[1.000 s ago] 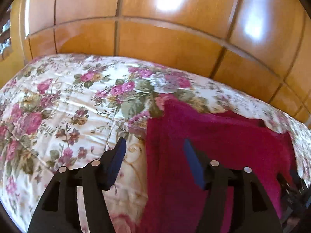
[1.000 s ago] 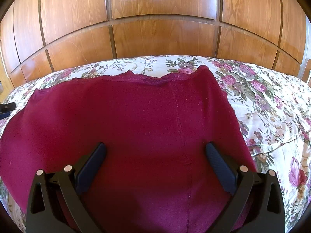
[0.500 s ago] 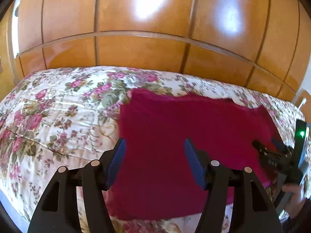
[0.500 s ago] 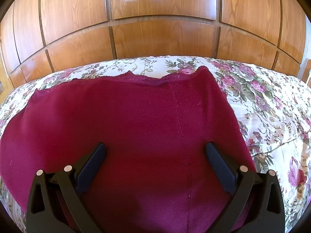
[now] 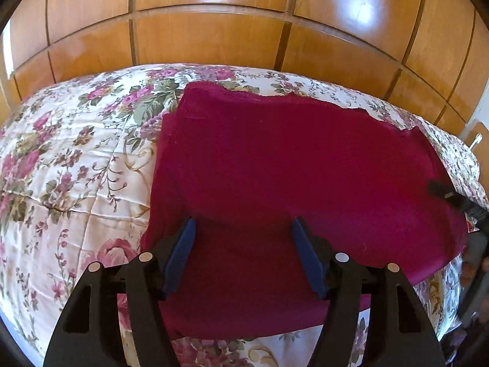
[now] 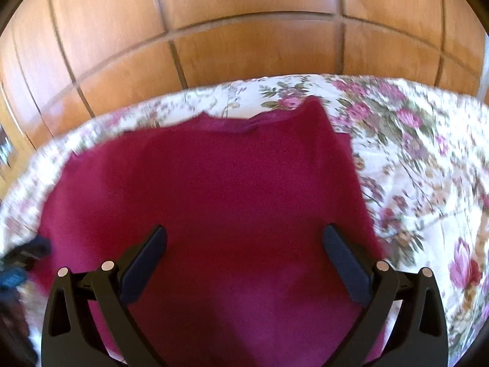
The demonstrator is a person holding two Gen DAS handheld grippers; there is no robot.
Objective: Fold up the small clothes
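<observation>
A dark red knit garment [image 5: 290, 168] lies spread flat on the floral bedspread [image 5: 76, 168]. My left gripper [image 5: 243, 224] hovers over the garment's near left part. Its jaws are opening, and nothing sits between the blue pads. In the right wrist view the same garment [image 6: 214, 189] fills the middle, its neckline at the far edge. My right gripper [image 6: 244, 231] stands wide open above its near right part, holding nothing. The right gripper's tip [image 5: 443, 194] shows at the right edge of the left wrist view.
Glossy wooden panels [image 5: 214, 36] rise right behind the bed's far side. The floral bedspread [image 6: 412, 153] extends to the right of the garment. The bed's near edge runs just below both grippers.
My left gripper has swung right, from over the bedspread beside the garment to over the garment itself. The right wrist view has tilted and blurred, and the garment looks slightly farther away.
</observation>
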